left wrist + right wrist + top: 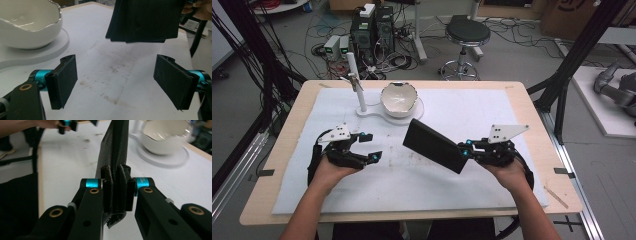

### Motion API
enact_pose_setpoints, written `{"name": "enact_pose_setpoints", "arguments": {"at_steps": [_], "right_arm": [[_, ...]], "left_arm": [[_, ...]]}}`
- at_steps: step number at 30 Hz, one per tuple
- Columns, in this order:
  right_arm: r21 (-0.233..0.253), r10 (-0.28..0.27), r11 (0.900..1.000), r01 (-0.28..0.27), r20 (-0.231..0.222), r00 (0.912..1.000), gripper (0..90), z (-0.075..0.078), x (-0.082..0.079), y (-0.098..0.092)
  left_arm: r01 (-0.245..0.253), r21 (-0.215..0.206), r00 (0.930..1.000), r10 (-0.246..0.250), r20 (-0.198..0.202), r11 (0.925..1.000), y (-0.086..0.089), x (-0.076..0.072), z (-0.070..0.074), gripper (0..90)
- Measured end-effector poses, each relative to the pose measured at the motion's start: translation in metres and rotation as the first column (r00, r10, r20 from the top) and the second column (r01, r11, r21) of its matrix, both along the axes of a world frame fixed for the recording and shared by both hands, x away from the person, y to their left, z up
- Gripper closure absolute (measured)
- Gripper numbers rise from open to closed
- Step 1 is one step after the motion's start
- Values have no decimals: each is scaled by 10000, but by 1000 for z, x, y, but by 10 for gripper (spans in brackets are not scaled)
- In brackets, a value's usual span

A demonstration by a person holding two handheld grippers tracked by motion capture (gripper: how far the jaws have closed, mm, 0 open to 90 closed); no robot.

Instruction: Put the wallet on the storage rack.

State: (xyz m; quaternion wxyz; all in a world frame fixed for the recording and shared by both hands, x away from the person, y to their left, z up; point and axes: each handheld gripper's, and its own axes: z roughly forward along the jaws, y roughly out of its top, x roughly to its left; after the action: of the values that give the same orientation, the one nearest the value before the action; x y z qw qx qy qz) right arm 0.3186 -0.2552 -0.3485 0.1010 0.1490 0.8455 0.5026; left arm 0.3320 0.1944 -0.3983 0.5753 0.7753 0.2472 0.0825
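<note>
Black folded cloth: flat, rectangular, finely woven matte fabric, several layers at its edge, held clear of the table and tilted toward the table's middle. Right gripper: jaws clenched on the cloth's near corner, pads pressing the layers together. Left gripper: jaws spread wide, nothing between them, low over the mat, well apart from the cloth. White mat: soft, faintly stained, bare between the grippers. Glossy white bowl with scalloped rim: on a white base at the far edge.
</note>
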Motion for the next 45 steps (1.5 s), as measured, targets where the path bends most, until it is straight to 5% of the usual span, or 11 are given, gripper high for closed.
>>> {"name": "enact_pose_setpoints", "arguments": {"at_steps": [10, 14, 19, 21, 24, 28, 32, 36, 40, 45], "right_arm": [[-257, 1785, 9838, -1776, 399, 9831, 836, 1, -9, 27], [-368, 2085, 9776, -2073, 327, 9775, 836, -1, -8, 35], [-322, 2083, 9777, -2077, 139, 9780, 833, -6, -3, 38], [-148, 1891, 9819, -1890, 41, 9820, 826, -9, 0, 34], [264, 1520, 9880, -1522, 104, 9883, 740, -13, 3, 29], [736, 483, 9962, -471, -156, 9987, 509, -14, 7, 19], [768, -413, 9962, 422, -130, 9991, 410, -17, 9, 7], [499, -997, 9938, 998, -47, 9950, 352, -19, 6, 0], [401, -1220, 9917, 1222, -73, 9925, 324, -21, 0, -4], [338, -1282, 9911, 1284, -83, 9917, 313, -26, -4, -5]], "left_arm": [[1055, -107, 9938, -1058, -333, 9944, -27, 3, -2, 192], [1828, -419, 9818, -1846, -447, 9823, -36, 5, -5, 215], [2907, -190, 9567, -2903, 230, 9566, -40, 0, -4, 616], [3288, -383, 9441, -3274, 378, 9436, -38, -1, -2, 717], [3574, -158, 9334, -3565, 395, 9338, -42, -4, 7, 752], [3322, 49, 9424, -3321, 399, 9432, -44, -6, 22, 755], [2900, 240, 9555, -2909, 487, 9567, -35, -5, 36, 753], [2231, 998, 9701, -2309, 749, 9697, -21, 3, 66, 753], [1552, 1846, 9768, -1787, 1183, 9705, -11, 13, 103, 753], [806, 2741, 9779, -1292, 1642, 9583, -8, 29, 149, 752]]}}
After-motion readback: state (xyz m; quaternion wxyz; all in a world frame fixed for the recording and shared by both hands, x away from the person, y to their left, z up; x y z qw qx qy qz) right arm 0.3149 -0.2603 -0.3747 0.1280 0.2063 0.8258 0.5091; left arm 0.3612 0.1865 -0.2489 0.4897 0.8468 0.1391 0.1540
